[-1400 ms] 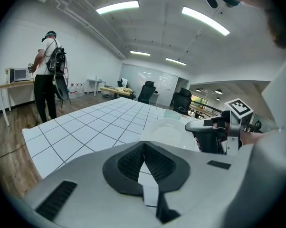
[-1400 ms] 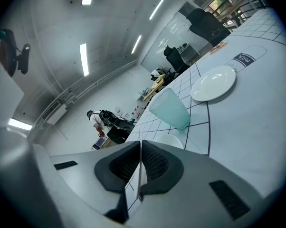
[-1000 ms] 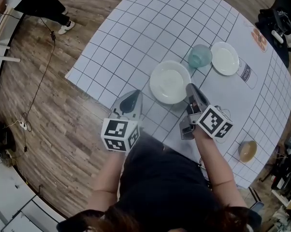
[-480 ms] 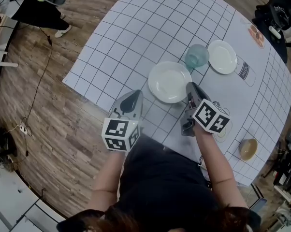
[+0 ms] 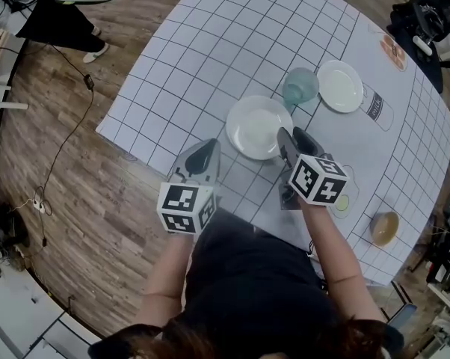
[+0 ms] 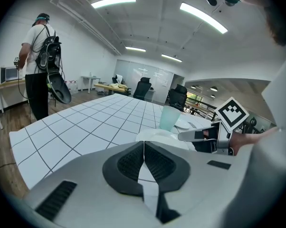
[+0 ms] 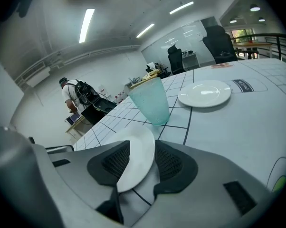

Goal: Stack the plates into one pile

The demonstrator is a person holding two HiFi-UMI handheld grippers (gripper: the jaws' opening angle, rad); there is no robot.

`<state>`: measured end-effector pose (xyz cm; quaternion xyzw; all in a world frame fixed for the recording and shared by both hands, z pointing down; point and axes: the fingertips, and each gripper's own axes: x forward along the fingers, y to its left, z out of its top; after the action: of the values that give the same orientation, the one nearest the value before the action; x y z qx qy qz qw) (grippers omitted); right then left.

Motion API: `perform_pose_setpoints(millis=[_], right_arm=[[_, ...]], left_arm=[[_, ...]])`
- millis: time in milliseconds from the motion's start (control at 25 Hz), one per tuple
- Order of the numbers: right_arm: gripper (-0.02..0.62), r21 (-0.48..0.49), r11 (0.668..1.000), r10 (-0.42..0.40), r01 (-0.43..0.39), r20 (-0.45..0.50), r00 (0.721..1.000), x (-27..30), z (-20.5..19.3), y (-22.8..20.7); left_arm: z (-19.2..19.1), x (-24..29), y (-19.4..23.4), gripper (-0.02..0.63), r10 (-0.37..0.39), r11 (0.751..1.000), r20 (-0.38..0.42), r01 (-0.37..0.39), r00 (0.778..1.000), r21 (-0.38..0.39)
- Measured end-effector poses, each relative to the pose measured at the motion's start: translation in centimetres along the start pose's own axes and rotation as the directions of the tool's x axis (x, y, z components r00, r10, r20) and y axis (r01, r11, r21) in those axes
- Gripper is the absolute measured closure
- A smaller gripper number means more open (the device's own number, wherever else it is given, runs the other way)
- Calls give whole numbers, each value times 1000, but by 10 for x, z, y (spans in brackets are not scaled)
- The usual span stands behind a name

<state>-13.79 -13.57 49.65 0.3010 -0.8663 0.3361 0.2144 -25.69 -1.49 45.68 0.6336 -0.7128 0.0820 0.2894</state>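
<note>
A large white plate lies on the gridded table, with a teal cup and a small white plate beyond it. My right gripper is at the large plate's near right rim. In the right gripper view the rim of that plate sits between the jaws of the right gripper; they have just been opening and no longer pinch it. My left gripper hovers at the table's near edge, left of the plate, and in its own view the left gripper is shut on nothing.
A tan bowl sits at the near right, and a small round mark with a green spot is beside my right hand. A printed label lies right of the small plate. A person stands beyond the table's far left corner.
The right gripper has rolled on the spot and its jaws now stand apart around the plate's rim. The plate, the cup and the left gripper have stayed put.
</note>
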Motion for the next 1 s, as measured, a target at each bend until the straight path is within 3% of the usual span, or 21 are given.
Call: perform_pose_setpoints(millis=[160, 360, 760, 1000], right_arm=[[417, -85, 996, -4, 7, 44, 999, -8, 10, 5], [422, -69, 997, -12, 19, 93, 996, -26, 23, 0], [428, 53, 993, -115, 106, 204, 972, -80, 47, -44], [432, 221, 963, -213, 155, 267, 940, -104, 56, -76]], left_arm=[[3, 0, -4, 578, -4, 1000, 7, 4, 1000, 6], [9, 3, -17, 578, -32, 999, 13, 32, 999, 22], [23, 23, -75, 578, -166, 983, 4, 165, 986, 79], [35, 44, -107, 578, -299, 946, -13, 298, 954, 128]])
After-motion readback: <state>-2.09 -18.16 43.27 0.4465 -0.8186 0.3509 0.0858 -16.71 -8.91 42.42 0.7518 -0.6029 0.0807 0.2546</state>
